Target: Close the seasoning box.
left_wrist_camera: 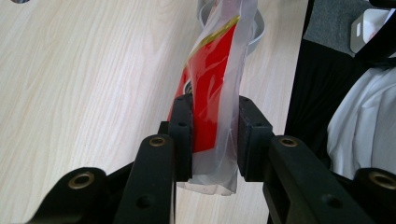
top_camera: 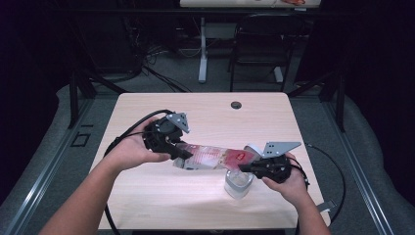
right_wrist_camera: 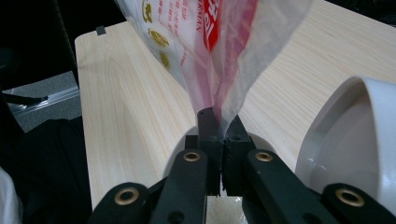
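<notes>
My jaws are clamped on both ends of the plastic pouch (top_camera: 215,156). In the left gripper view the pads press the sides of one pouch end, red print and clear film squeezed between them, a short clear edge sticking out below the pads toward the camera. In the right gripper view the jaws are pinched almost together, with the thin film of the other end caught between the tips; from there the pouch fans up and away, showing red lettering and gold emblems on clear plastic.

From the high view I see the left gripper (top_camera: 180,151) in my left hand (top_camera: 134,149) and the right gripper (top_camera: 247,168) in my right hand (top_camera: 291,183), with the pouch stretched between them above the desk (top_camera: 147,196), its left end a little higher than its right. Its right end sits over a clear glass jar (top_camera: 238,183) that stands on the desk just beside my right hand. A white bowl (right_wrist_camera: 350,144) shows close at the right in the right gripper view; in the high view its rim peeks out behind the right gripper's grey plate (top_camera: 280,148).

A black cable (top_camera: 132,129) loops from the left gripper across the desk. Near the far edge of the desk is a small round grommet (top_camera: 236,105).
</notes>
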